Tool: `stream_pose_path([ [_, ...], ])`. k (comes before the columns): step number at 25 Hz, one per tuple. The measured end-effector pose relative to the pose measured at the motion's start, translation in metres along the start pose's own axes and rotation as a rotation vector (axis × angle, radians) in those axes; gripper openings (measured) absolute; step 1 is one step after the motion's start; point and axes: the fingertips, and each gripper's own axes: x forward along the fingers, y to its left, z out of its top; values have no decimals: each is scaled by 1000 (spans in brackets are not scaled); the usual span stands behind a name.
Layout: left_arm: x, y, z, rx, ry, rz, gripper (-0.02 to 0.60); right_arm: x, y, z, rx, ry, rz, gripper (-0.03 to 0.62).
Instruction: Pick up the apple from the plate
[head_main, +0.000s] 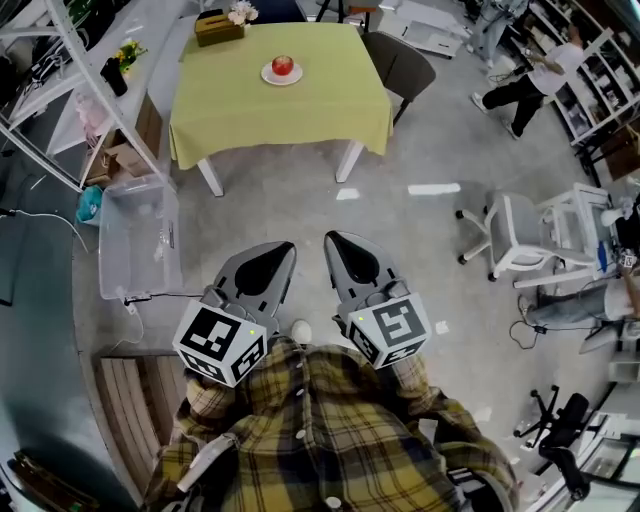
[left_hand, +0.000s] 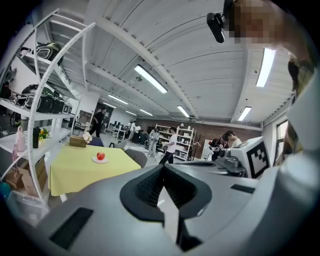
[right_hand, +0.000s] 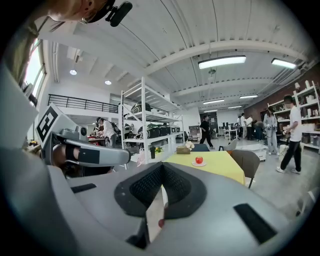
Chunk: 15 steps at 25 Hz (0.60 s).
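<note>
- Standing well back from the table (head_main: 348, 160), a person in a plaid shirt (head_main: 320, 430) holds both grippers out in front, side by side and close together, over the grey floor (head_main: 300, 205).
- The left gripper (head_main: 268, 266) has its jaws pressed together with nothing between them. Its own view shows only a thin slit where the dark pads meet.
- The right gripper (head_main: 350, 262) is closed in just the same way, and it is empty too.
- Each carries a marker cube (head_main: 220, 343) at its back end, up against the person's sleeves.
- The apple (head_main: 283, 65) is red and sits on a small white plate (head_main: 270, 77) around the middle of the table. It is a little nearer the far edge than the near one, and well apart from both grippers.
- A yellow-green cloth (head_main: 280, 115) covers the table and hangs over its edges.
- A brown tissue box (head_main: 218, 28) stands at the table's far left corner, with pale flowers (head_main: 241, 12) just beside it.
- A dark chair (head_main: 400, 65) is drawn up at the table's right edge, near the far corner.
- A clear plastic bin (head_main: 140, 235) stands on the floor to the left of the grippers, between them and the table's near left corner.
- A white office chair (head_main: 505, 235) stands on the floor off to the right.
</note>
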Motion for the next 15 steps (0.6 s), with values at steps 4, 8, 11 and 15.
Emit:
stream_pose_path([
  [4, 6, -9, -4, 1, -2, 10, 8, -10, -6, -5, 3, -1, 7, -3],
  [8, 11, -21, -13, -5, 3, 22, 8, -18, -9, -12, 4, 7, 28, -3],
  [11, 16, -27, -19, -8, 12, 28, 8, -22, -13, -15, 9, 8, 37, -3],
  [15, 21, -20, -20, -21, 15, 36, 8, -18, -21, -21, 26, 27, 33, -3],
])
